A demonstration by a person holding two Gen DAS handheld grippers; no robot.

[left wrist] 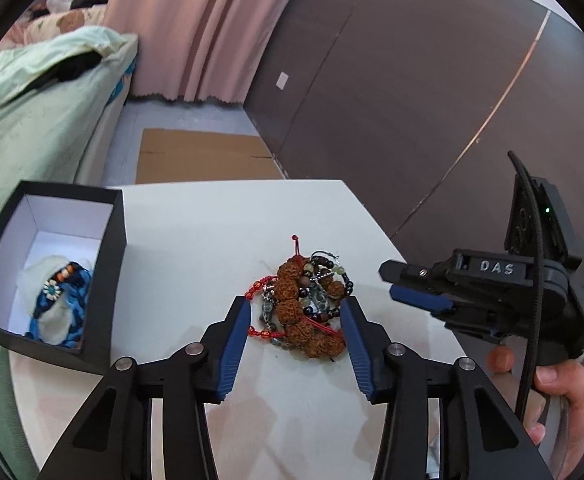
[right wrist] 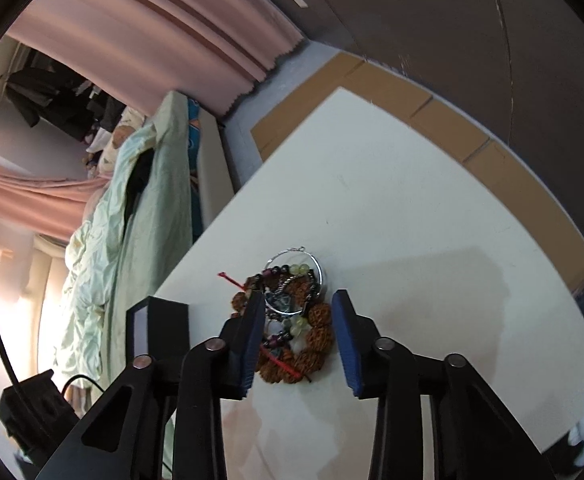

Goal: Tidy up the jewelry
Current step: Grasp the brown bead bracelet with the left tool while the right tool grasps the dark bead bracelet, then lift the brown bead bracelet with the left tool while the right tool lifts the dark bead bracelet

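A tangled pile of jewelry [left wrist: 302,306] lies on the white table [left wrist: 211,232]: a bracelet of big brown knobbly beads, a red bead string, dark bead strands and a silver hoop [right wrist: 319,270]. My left gripper [left wrist: 296,307] is open and hovers short of the pile, which shows between its blue pads without contact. My right gripper [left wrist: 388,282] hangs off the pile's right side, held by a hand [left wrist: 564,392]. In its own view the right gripper [right wrist: 298,298] is open and frames the pile [right wrist: 292,332] from above. A black box [left wrist: 117,240] at the left holds a blue braided bracelet [left wrist: 73,304] on white cloth.
The black box [right wrist: 167,322] stands at the table's left edge, against a bed with a pale green quilt [left wrist: 31,128]. Flat cardboard [left wrist: 203,160] lies on the floor beyond the table [right wrist: 412,200]. A dark wardrobe wall [left wrist: 412,80] and pink curtains [left wrist: 195,28] stand behind.
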